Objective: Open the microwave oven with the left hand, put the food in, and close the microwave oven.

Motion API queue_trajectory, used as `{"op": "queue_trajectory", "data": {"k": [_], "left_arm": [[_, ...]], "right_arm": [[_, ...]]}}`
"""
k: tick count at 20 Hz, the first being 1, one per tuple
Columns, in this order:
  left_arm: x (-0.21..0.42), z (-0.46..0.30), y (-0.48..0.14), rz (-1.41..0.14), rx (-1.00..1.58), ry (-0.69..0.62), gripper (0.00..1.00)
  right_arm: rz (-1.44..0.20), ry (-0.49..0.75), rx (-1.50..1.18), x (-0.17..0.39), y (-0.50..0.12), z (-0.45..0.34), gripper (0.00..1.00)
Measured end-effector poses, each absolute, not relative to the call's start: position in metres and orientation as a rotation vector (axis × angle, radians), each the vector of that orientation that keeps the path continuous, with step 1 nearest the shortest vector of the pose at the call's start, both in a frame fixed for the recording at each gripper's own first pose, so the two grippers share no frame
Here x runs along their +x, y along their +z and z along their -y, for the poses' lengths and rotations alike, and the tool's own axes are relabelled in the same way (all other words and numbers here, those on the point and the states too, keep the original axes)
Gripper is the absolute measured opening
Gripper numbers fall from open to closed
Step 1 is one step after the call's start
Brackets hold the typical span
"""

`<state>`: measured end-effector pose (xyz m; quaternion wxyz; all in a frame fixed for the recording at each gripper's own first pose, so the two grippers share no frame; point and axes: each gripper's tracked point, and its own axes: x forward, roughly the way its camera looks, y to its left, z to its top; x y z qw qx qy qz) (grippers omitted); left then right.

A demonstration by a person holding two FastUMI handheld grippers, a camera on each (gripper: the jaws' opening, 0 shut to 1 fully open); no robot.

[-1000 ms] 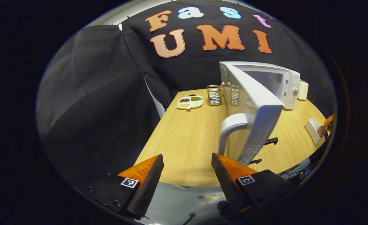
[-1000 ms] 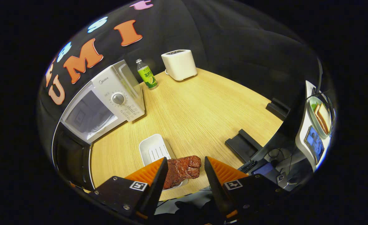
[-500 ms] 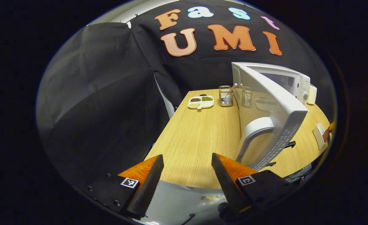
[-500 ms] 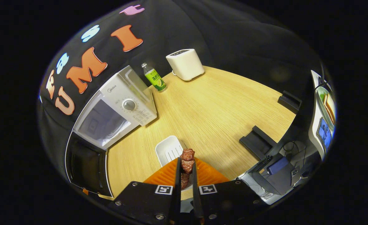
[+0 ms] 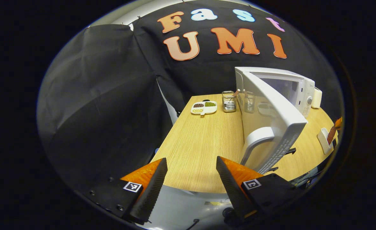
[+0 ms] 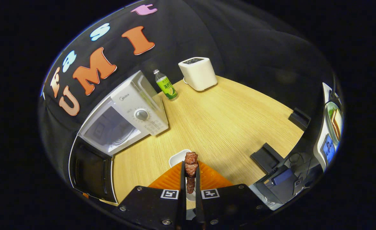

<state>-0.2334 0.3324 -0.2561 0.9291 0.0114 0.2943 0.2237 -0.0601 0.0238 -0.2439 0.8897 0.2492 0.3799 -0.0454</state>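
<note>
The white microwave (image 5: 290, 86) stands on the wooden table (image 5: 204, 140) with its door (image 5: 277, 121) swung wide open. The door's handle (image 5: 255, 139) is just right of my left gripper (image 5: 191, 179), which is open, holds nothing and hovers at the table's near edge. In the right gripper view the microwave (image 6: 140, 105) shows its lit cavity (image 6: 111, 127) and the dark door (image 6: 90, 169) at the left. My right gripper (image 6: 190, 174) is shut on a brown piece of meat (image 6: 191, 161), held above a small white dish (image 6: 179, 157).
A white toaster (image 6: 198, 73) and a green-labelled bottle (image 6: 166, 86) stand behind the microwave. Black stands (image 6: 266, 154) lie near the table's right edge. A divided snack plate (image 5: 204, 107) and wire holder (image 5: 229, 101) sit at the far left of the microwave.
My right gripper has shut on the meat and raised it off the white dish. My left gripper stays open and has shifted slightly, the door now sitting further to its right.
</note>
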Motion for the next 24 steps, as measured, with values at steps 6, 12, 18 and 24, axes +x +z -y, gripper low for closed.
{"op": "queue_trajectory", "data": {"k": [6,12,18,24], "left_arm": [[-0.213,-0.328,-0.249,-0.557,0.011,0.452,0.99],[-0.204,-0.332,-0.252,-0.538,0.006,0.444,0.97],[-0.200,-0.338,-0.255,-0.531,-0.002,0.437,0.92],[-0.189,-0.344,-0.273,-0.553,-0.055,0.427,1.00]], "right_arm": [[-0.639,0.076,0.603,-0.015,-0.184,-0.087,0.11],[-0.544,0.153,0.717,0.032,-0.163,-0.158,0.11],[-0.497,0.163,0.731,0.071,-0.159,-0.203,0.11],[-0.449,0.091,0.785,0.118,-0.171,-0.245,0.12]]}}
